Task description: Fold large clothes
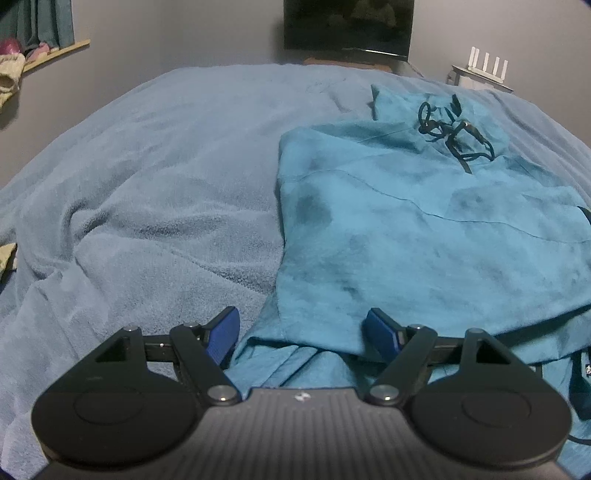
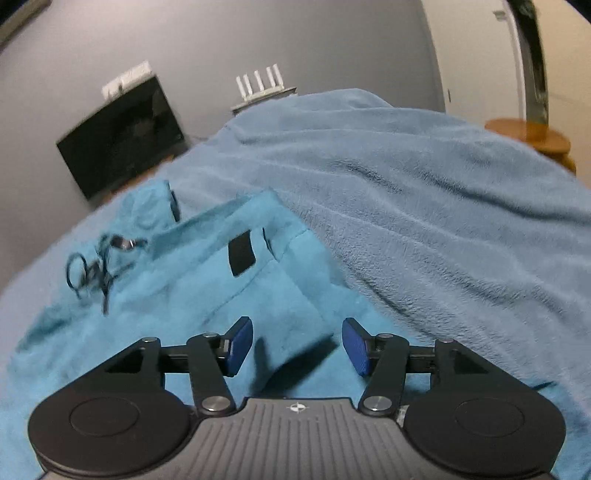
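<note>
Slack is the risk: with the left hand-held gripper (image 1: pixel 301 332) wide over the hoodie (image 1: pixel 424 229) hem and the right hand-held gripper (image 2: pixel 297 345) parted, empty, layers may slide on the bed (image 1: pixel 166 166).

A bedroom in a home. Big bed (image 1: pixel 155 177) covered with a soft, fuzzy blue blanket (image 2: pixel 424 206). Dark TV screen (image 1: pixel 347 26) against a grey wall (image 1: pixel 177 33) past the bed. White router (image 1: pixel 487 66) with four antennas on a small shelf. Green curtain (image 1: pixel 37 20) in one corner. Round wooden stool (image 2: pixel 532 136) beside the bed.
</note>
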`<state>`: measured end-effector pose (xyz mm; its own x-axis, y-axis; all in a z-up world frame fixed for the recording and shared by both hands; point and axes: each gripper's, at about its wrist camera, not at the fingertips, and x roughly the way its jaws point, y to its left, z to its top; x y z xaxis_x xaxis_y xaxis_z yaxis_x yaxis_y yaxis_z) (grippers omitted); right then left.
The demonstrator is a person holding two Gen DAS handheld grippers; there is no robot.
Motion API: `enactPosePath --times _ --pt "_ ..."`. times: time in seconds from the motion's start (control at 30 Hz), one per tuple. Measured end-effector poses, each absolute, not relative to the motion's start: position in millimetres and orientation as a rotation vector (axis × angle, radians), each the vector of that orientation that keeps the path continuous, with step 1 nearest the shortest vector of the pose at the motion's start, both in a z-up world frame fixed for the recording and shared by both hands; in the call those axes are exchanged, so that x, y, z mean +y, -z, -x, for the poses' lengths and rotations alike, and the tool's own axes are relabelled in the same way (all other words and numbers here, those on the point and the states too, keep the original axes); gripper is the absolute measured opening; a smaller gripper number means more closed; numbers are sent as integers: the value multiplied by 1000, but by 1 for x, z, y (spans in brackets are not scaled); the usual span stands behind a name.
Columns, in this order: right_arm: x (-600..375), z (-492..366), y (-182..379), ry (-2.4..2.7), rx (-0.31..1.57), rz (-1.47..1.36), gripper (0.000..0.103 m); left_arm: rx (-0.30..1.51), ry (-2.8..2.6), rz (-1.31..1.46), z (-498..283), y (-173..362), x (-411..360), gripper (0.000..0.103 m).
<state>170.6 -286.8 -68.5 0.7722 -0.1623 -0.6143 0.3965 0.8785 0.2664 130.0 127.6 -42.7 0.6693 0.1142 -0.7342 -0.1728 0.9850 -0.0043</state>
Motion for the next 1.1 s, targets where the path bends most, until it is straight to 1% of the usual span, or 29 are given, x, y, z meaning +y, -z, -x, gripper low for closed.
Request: enactPosePath --times 0.07,0.1,0.13,0.23,0.3,0.37,0.43,0.47,0.53,0.67,0.7,0.73,0.8,0.87,0.97,1.1 --pt "-287 -164 60 323 625 -364 61 805 -157 62 -128 41 125 75" --pt "-286 -161 55 317 619 -345 66 798 -155 55 -127 39 124 75" --pt "-282 -158 51 308 612 -325 68 791 -153 46 -127 38 122 75" --pt "-281 -139 39 290 594 -269 70 763 -155 5 -124 33 114 75" --pt "-280 -131 32 272 576 -248 71 698 -167 -34 -123 24 106 75" --pt "-276 -128 27 257 560 -230 71 641 -142 -71 -127 14 93 78" --pt "-275 -126 25 247 555 -222 71 640 -112 -107 -139 10 76 80" --pt "-275 -126 25 247 556 -222 71 644 -97 -139 -145 11 66 80" --pt "-277 -126 26 256 563 -229 71 670 -79 -235 -157 20 44 86" --pt "-284 -130 32 273 579 -250 71 810 -71 -429 -175 60 16 87" --pt "-285 -133 35 279 586 -252 71 835 -81 -451 -176 70 15 90" --pt "-287 -134 37 284 592 -254 71 847 -96 -453 -176 77 17 97" --pt "-289 -138 41 288 604 -261 71 858 -124 -388 -176 81 28 103" --pt "-290 -141 43 292 610 -260 71 875 -126 -308 -177 80 42 103" --pt "-289 -144 42 296 624 -256 72 885 -131 -259 -179 82 51 103" --pt "-286 -143 33 292 632 -269 81 884 -137 -297 -181 87 44 103"
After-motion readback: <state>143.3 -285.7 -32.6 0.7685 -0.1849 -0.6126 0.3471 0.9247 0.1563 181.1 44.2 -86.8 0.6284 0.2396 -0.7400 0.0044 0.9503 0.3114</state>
